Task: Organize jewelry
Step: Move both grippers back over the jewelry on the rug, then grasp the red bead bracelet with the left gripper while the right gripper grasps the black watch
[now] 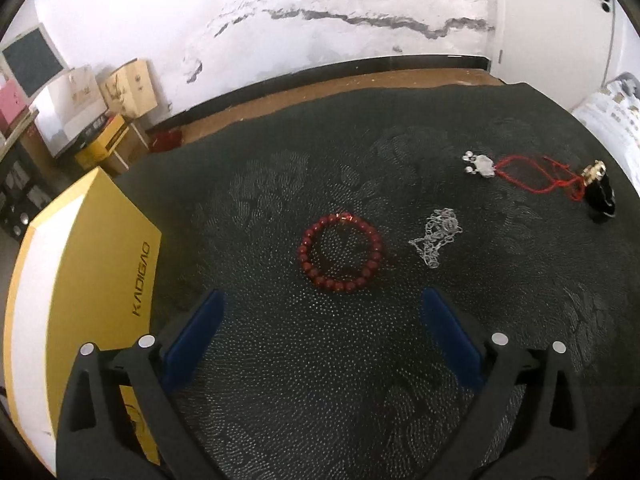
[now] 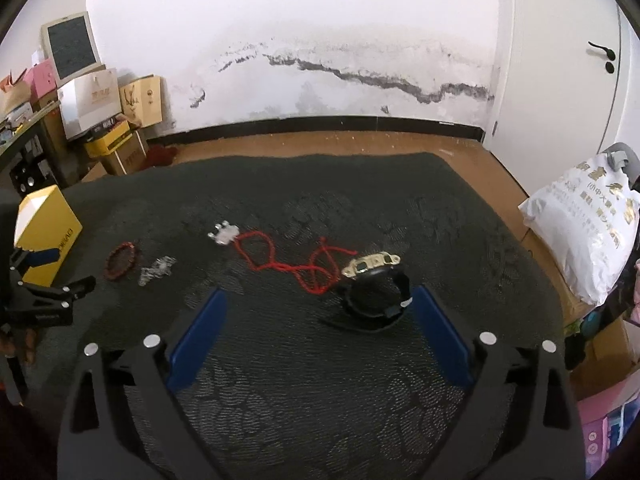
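A red bead bracelet [image 1: 340,254] lies on the dark mat just ahead of my open, empty left gripper [image 1: 322,302]. A silver chain [image 1: 438,236] lies to its right. Farther right lie a red cord necklace with a silver pendant [image 1: 482,166] and a black watch with a gold face [image 1: 598,190]. In the right wrist view the watch [image 2: 374,284] lies just ahead of my open, empty right gripper [image 2: 320,300], near its right finger. The red cord [image 2: 296,262], the chain [image 2: 156,270] and the bracelet [image 2: 122,260] lie to the left. The left gripper [image 2: 60,276] shows at far left.
A yellow and white box [image 1: 76,292] sits on the mat at the left, beside my left gripper; it also shows in the right wrist view [image 2: 44,232]. The dark mat [image 2: 320,380] covers the table. A white plastic bag [image 2: 584,236] lies off the right edge. Cardboard boxes [image 2: 120,120] stand by the wall.
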`<state>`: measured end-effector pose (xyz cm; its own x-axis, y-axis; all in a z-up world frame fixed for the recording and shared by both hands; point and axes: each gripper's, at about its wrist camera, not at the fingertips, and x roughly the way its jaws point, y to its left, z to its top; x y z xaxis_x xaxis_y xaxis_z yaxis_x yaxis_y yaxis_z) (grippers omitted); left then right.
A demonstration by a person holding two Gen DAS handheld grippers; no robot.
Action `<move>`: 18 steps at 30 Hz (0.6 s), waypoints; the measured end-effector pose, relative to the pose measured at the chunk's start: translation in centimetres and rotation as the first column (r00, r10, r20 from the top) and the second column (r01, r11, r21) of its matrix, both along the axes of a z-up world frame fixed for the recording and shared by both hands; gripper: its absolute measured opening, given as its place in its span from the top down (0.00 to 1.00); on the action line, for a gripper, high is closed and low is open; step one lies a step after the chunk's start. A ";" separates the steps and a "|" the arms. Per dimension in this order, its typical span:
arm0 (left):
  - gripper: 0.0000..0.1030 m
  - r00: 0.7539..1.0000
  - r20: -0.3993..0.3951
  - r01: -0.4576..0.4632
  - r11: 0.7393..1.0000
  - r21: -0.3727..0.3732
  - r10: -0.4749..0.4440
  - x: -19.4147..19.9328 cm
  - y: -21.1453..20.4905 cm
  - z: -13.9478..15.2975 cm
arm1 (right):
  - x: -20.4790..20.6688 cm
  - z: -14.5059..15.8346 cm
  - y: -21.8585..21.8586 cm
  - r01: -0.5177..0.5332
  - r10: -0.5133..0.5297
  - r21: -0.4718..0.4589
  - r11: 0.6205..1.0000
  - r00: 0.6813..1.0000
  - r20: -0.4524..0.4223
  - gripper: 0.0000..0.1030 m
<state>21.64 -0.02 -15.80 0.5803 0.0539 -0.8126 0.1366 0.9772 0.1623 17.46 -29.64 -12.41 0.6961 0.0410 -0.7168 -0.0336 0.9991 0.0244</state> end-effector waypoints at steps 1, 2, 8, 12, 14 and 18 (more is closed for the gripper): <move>0.06 1.000 -0.010 -0.002 1.000 -0.006 0.002 0.2 0.0 -0.2 | 0.2 -0.3 -0.1 0.003 -0.003 0.000 1.000 1.000 -0.012 0.11; 0.06 1.000 -0.015 0.000 1.000 -0.009 0.000 0.3 0.0 -0.2 | 0.3 -0.5 -0.4 0.003 -0.003 0.005 1.000 1.000 -0.018 0.11; 0.06 0.999 -0.028 0.026 0.999 0.019 -0.026 1.0 -0.6 -1.4 | 1.0 -0.9 -0.6 -0.005 0.005 -0.005 1.000 1.000 -0.024 0.11; 0.06 0.999 -0.038 0.022 1.000 0.009 -0.021 1.4 -0.7 -2.1 | 1.4 -1.2 -0.7 -0.006 0.005 -0.011 1.000 1.000 -0.026 0.10; 0.06 0.999 -0.045 0.011 1.000 -0.008 -0.011 1.7 -0.5 -2.4 | 1.8 -2.0 -1.0 0.008 -0.009 -0.012 1.000 0.999 -0.047 0.10; 0.06 0.998 -0.052 -0.022 0.999 -0.033 0.020 2.3 0.1 -3.2 | 2.5 -3.0 -1.9 0.032 -0.032 -0.001 0.999 0.996 -0.083 0.10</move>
<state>23.98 0.11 -18.97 0.5368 0.0378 -0.8429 0.1232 0.9848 0.1226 19.92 -31.55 -15.42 0.6350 0.0195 -0.7723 0.0010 0.9997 0.0260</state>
